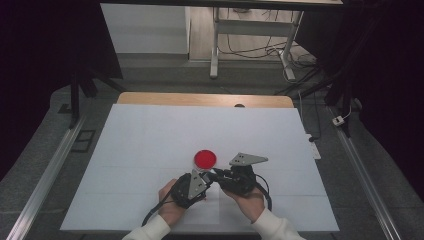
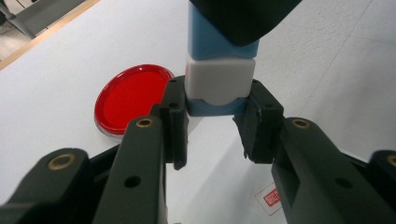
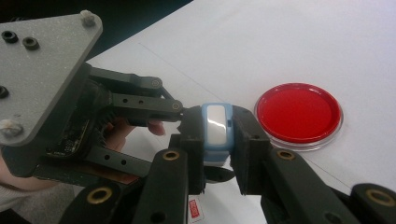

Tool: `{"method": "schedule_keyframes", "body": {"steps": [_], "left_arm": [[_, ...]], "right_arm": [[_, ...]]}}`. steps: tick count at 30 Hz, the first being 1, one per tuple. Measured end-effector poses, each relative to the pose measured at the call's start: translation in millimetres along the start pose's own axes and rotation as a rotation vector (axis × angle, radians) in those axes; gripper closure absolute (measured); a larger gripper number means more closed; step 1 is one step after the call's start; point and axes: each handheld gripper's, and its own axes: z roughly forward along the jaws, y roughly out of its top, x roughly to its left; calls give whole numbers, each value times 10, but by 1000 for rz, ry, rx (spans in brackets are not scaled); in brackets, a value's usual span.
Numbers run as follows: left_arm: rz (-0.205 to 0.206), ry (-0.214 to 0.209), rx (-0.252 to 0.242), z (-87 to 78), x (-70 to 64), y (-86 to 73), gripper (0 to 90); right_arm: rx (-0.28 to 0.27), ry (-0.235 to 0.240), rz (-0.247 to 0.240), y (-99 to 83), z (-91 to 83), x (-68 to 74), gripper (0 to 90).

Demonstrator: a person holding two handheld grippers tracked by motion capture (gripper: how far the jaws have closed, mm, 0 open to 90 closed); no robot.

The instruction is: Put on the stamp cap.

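Stamp [image 3: 216,133]: small blue-and-white block, held above the white table [image 1: 150,135] near its front edge, gripped at once by both grippers. Left gripper [image 2: 215,119]: jaws narrowed onto the stamp's blue and white end. Right gripper [image 3: 215,151]: jaws narrowed onto its sides, meeting the left gripper tip to tip. Red ink pad [image 1: 205,158]: round, in a clear dish, flat on the table just beyond the grippers. Red printed mark [image 2: 271,196]: on the table under the grippers.
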Motion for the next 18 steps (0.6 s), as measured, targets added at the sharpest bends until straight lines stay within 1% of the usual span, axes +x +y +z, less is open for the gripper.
{"method": "schedule_keyframes", "body": {"steps": [3, 6, 7, 11, 18], "left_arm": [[-3, -7, 1, 3, 8, -1, 648], [-10, -13, 11, 20, 20, -13, 647], [-13, -21, 13, 24, 28, -16, 647], [-23, -31, 13, 24, 36, -23, 644], [-45, -51, 14, 19, 65, -29, 632]], "right_arm": [[5, 1, 0, 3, -4, -6, 755], [-5, 0, 3, 1, -6, -11, 755], [-7, -1, 1, 0, -8, -12, 755], [-16, 3, 3, -11, -7, -22, 754], [-23, 3, -18, -14, -9, -11, 754]]}}
